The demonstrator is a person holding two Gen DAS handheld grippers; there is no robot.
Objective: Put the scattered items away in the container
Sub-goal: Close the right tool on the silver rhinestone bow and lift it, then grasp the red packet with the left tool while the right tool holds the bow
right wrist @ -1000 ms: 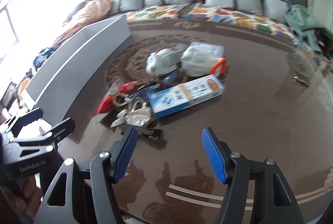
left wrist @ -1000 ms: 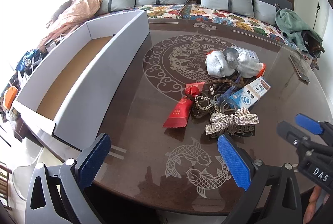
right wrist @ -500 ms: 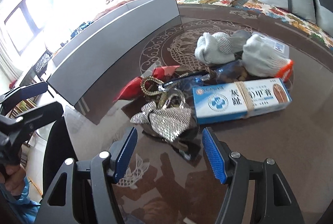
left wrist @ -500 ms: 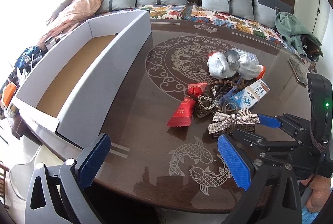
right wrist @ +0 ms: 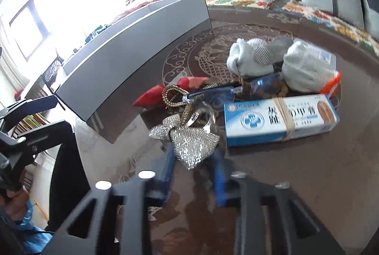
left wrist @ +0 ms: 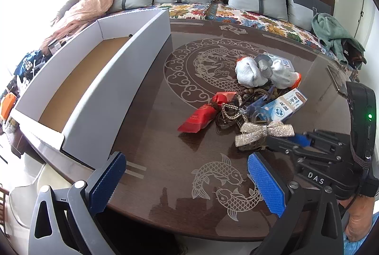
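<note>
Left gripper [left wrist: 184, 181]: nearest to me, I see its two blue ribbed pads spread wide over the near edge of the dark glossy table with pale fish and dragon inlay [left wrist: 146, 127]; nothing lies between them.

Right gripper [right wrist: 195, 169]: I have it tilted down at the near end of the pile. Its blue fingers [right wrist: 219, 181] are blurred and closing in, with the silver sequinned bow hair clip [right wrist: 189, 141] between them. I cannot tell whether the pads press on the clip yet.

Hair clip from the left view: the bow [left wrist: 264, 133] lies on the table at the near edge of the pile, with the right gripper's blue tip [left wrist: 302, 139] just beside its right end.

Pile, next out: a red foil snack packet [left wrist: 201, 116] lies to the left, a tangle of beaded and gold-toned jewellery [left wrist: 231, 110] sits in the middle, and a blue and white medicine carton bound with a rubber band [right wrist: 280, 120] lies to the right, close behind the bow.

Pile, far side: two rolled white knit gloves with orange cuffs [left wrist: 267, 72] rest behind the carton.

Container: a long white cardboard box with a brown floor [left wrist: 104, 79] stands on the left part of the table, well apart from the pile; its inside shows bare cardboard.

Beyond the table: a bench seat with grey cushions and a floral cover [left wrist: 236, 8].
</note>
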